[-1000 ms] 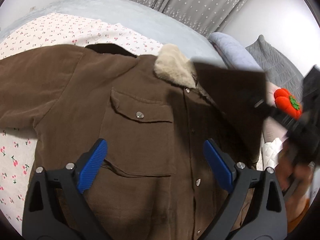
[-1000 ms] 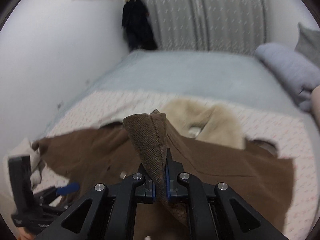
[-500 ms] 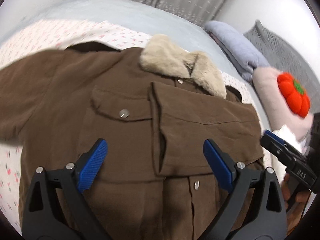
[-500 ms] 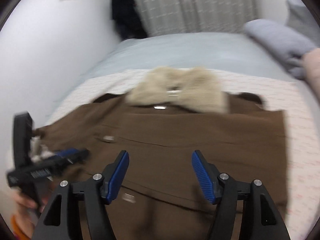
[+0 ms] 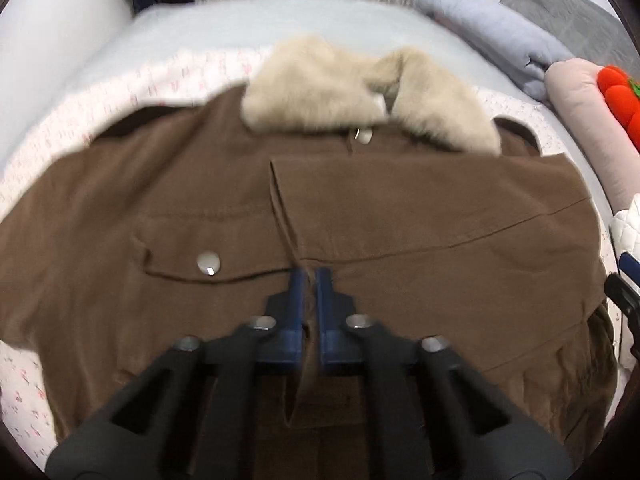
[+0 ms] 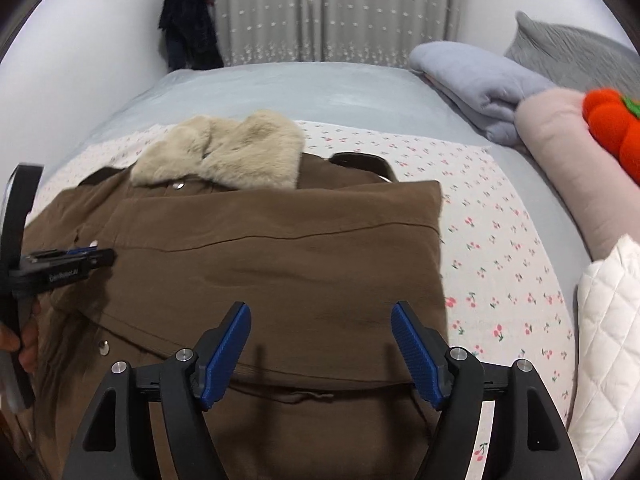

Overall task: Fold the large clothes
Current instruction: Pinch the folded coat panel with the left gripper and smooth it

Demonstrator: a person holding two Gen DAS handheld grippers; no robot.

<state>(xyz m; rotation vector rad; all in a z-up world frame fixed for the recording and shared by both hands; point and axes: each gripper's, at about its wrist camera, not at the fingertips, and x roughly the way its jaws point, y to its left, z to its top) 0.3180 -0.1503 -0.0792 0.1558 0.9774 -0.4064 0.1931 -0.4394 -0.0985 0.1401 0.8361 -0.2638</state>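
Note:
A brown jacket [image 5: 160, 208] with a cream fur collar [image 5: 360, 92] lies flat on the bed. Its right sleeve [image 5: 440, 220] is folded across the chest. My left gripper [image 5: 310, 276] is shut on the edge of that folded sleeve near the jacket's middle. In the right wrist view the jacket [image 6: 280, 248] fills the centre, with its collar [image 6: 224, 152] at the far end. My right gripper [image 6: 320, 320] is open and empty, just above the folded sleeve. The left gripper [image 6: 80, 260] shows at the left edge of that view.
A floral sheet [image 6: 500, 240] covers the grey bed [image 6: 300, 88]. A folded grey blanket [image 6: 472, 80], a pink pillow [image 6: 560, 152] and an orange plush toy [image 6: 616, 128] lie at the right. A white quilted item [image 6: 608, 344] is at the near right. Curtains and a dark hanging garment [image 6: 188, 28] stand behind.
My right gripper laid the sleeve across the chest, let go and opened. My left gripper moved in and shut on the folded sleeve's edge.

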